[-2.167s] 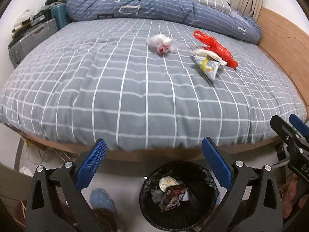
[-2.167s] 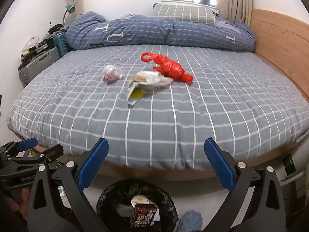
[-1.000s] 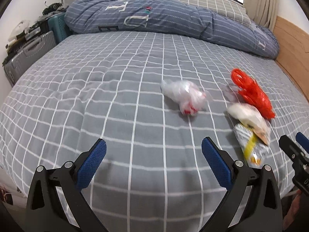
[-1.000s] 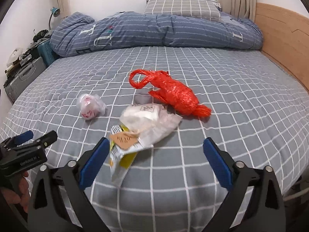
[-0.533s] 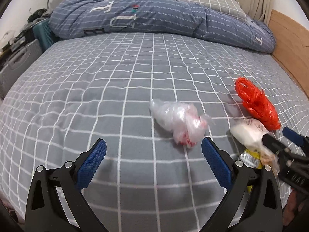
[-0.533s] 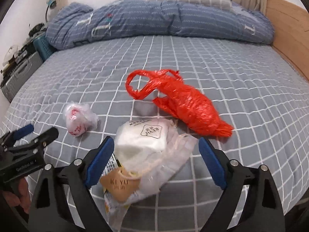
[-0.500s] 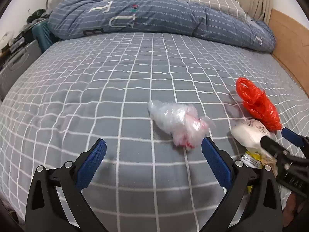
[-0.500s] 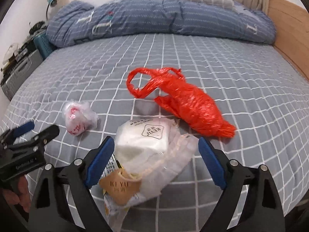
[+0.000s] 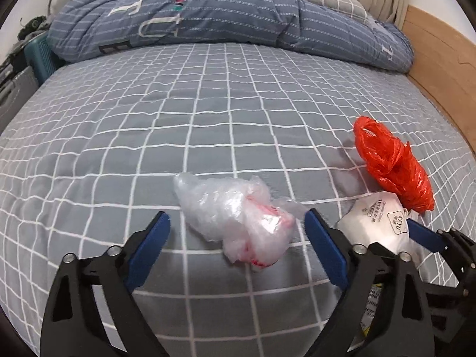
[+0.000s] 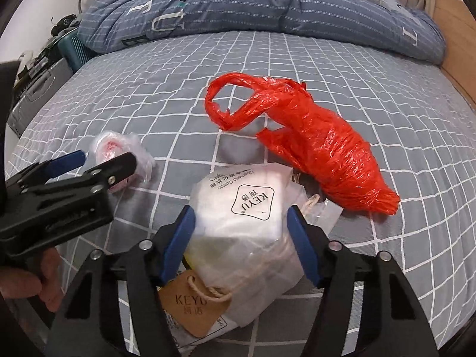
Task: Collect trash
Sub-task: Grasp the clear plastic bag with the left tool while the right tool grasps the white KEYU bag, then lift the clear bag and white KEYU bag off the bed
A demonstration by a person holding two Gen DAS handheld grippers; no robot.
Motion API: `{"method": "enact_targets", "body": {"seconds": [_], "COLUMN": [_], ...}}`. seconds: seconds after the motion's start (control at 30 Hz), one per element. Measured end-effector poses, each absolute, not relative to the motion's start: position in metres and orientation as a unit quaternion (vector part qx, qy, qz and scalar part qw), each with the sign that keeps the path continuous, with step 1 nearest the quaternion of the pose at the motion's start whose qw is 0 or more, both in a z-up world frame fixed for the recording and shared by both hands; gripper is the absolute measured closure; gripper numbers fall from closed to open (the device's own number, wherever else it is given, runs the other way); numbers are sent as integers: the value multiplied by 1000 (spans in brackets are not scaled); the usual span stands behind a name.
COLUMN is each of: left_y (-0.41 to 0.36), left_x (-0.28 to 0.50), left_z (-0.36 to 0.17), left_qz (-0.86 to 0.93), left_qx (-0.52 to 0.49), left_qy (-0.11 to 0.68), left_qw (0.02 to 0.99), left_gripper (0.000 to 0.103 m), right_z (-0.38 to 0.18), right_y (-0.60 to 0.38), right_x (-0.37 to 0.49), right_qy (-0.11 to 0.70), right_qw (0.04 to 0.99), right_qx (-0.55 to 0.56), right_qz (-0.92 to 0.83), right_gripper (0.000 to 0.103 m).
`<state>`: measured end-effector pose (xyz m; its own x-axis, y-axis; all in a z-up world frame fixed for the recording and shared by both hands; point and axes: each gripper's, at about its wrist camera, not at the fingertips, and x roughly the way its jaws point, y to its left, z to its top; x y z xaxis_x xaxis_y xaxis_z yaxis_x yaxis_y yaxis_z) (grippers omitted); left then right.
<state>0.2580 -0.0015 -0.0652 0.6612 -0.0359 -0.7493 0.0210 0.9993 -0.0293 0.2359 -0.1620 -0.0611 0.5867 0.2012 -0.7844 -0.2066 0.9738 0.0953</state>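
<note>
Because three pieces of trash lie close together on the bed (image 9: pixel 148 136), I work both claws at once, one item each. My right claw (image 10: pixel 241 226) straddles the white cotton-pad packet (image 10: pixel 244 208); its jaws are closing on the packet's sides, and I cannot tell whether the pads press yet. My left claw (image 9: pixel 238 235) brackets the crumpled clear bag (image 9: pixel 238 223), jaws closing but visibly clear of the plastic, so it is not yet gripped. Just beyond the packet and touching it, the red plastic bag (image 10: pixel 312 136) rests untouched, its handle loop raised. Farthest back, the folded blue duvet (image 9: pixel 208 17) stays clear of the work.
</note>
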Motion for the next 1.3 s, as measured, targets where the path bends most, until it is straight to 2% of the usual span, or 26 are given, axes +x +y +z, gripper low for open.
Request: {"method": "enact_targets", "body": {"seconds": [0.13, 0.2, 0.33, 0.47, 1.3], "left_y": [-6, -8, -9, -11, 1], "left_x": [259, 260, 260, 259, 228], "left_z": [-71, -74, -78, -79, -60], "left_qz": [-23, -28, -27, -27, -1], "left_qx": [-12, -11, -14, -8, -4], "left_qy": [418, 421, 421, 419, 403], "left_qw": [908, 906, 907, 908, 915], "left_gripper": [29, 43, 47, 54, 55], "right_z": [-61, -62, -63, -64, -39], "right_y": [-161, -161, -159, -156, -167], "right_x": [234, 233, 233, 231, 210], "right_qy": [439, 439, 441, 439, 406], "right_qw": [890, 890, 889, 890, 907], "right_qx": [-13, -15, -20, -26, -15], "right_qz": [118, 119, 125, 123, 112], "right_gripper": [55, 57, 64, 65, 65]}}
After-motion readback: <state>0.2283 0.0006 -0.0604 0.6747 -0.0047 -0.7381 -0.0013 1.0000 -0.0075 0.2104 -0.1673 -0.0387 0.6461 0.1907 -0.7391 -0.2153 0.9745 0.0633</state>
